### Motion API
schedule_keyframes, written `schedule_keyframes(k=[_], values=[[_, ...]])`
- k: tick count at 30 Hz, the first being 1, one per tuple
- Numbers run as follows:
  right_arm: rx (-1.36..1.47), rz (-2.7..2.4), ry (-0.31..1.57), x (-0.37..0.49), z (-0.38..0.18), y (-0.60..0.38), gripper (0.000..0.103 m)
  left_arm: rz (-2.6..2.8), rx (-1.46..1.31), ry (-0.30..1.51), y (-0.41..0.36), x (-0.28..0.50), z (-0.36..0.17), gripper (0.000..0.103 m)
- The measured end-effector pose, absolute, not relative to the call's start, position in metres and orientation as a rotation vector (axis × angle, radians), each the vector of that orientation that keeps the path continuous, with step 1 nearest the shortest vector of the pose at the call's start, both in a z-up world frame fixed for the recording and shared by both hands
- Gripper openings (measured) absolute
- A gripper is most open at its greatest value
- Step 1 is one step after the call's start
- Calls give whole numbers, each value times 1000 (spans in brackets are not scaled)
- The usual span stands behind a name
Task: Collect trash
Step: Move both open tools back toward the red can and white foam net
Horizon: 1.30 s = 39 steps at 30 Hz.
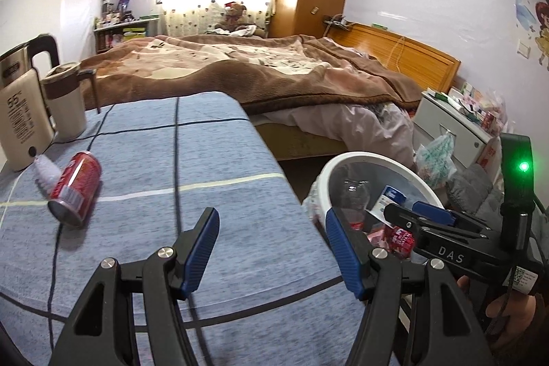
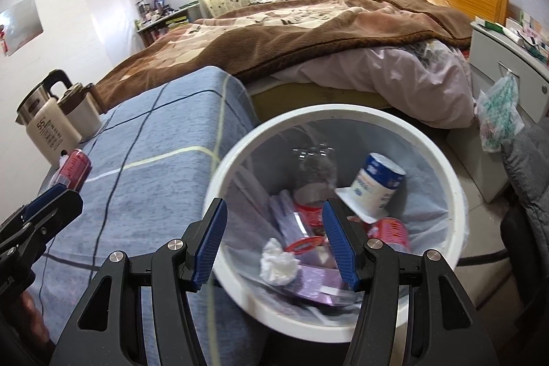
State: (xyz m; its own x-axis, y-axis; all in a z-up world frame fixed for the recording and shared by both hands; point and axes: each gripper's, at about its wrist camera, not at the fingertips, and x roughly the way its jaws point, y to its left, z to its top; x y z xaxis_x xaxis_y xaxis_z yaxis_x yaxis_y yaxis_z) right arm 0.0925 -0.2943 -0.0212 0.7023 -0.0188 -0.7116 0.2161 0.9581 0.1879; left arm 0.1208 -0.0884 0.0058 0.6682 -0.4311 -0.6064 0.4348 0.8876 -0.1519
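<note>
While sitting full of cups, wrappers and tissue, trash bin (image 2: 456,194) beside bench (image 1: 206,160) showing most work done. Red can (image 1: 75,187) lying on bench, waiting. Left hand-held gripper (image 1: 271,249) and right hand-held gripper (image 2: 274,242) both hanging wide, holding nothing.

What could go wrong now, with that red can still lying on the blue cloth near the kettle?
1. The red can lies on its side, so it may roll when the open left gripper closes on it.
2. A black cable crosses the table between gripper and can; it could snag.
3. The kettle and mug stand close behind the can and might be knocked.
</note>
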Motion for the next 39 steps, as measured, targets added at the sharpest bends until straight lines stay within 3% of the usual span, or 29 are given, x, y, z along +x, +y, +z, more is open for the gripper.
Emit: schedule_keyframes(k=[39], values=[[152, 267, 829, 187, -19, -88, 58, -76, -105, 680, 120, 137, -3, 67]])
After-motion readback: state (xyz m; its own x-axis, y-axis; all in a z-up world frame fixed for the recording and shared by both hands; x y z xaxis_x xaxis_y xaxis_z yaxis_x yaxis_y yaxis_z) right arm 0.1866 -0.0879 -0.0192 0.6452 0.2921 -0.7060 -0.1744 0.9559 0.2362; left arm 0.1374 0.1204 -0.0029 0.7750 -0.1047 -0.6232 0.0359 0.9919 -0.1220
